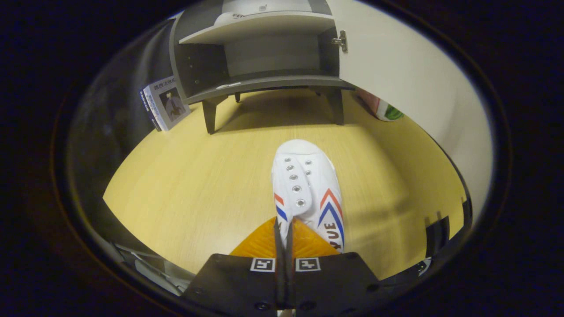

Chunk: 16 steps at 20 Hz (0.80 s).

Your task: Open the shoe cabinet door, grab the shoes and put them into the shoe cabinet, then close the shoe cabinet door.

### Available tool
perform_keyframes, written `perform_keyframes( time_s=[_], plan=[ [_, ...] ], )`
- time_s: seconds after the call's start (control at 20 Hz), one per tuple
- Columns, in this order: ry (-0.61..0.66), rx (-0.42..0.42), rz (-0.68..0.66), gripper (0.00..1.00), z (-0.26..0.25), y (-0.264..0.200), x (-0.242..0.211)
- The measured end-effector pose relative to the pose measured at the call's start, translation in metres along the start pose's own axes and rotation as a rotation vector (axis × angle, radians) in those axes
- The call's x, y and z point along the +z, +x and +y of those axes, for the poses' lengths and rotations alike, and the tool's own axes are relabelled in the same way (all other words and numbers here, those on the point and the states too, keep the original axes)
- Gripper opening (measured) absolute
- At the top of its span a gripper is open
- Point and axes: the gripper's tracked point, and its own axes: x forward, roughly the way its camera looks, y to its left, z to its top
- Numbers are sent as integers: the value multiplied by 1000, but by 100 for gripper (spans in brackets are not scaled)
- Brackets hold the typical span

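Note:
My gripper [284, 235] is shut on the near side edge of a white canvas shoe [308, 185] with red and blue chevrons and metal eyelets. The thin edge is pinched between both fingers, and the toe points away toward the cabinet. The grey shoe cabinet [264, 81] stands beyond the shoe on short legs. Its white door [410, 75] is swung wide open to the right, with a metal hinge showing. The lower shelf is bare. On the upper shelf lies a white object [240, 17], partly cut off, that looks like another shoe.
The wooden floor [189, 189] stretches between me and the cabinet. A book or magazine [166, 105] leans beside the cabinet's left side. A red, white and green object [384, 110] sits on the floor behind the open door.

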Motion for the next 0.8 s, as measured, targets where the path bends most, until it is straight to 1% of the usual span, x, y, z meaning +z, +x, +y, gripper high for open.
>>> perform_keyframes(
  time_s=[0.2,0.45,0.65,0.8],
  plan=[
    [3,-4,-35,3,2,-12,14],
    [12,-28,-120,3,0,-26,51],
    [60,-40,-142,3,4,-36,64],
    [68,-53,-175,2,9,-44,82]
  ],
)
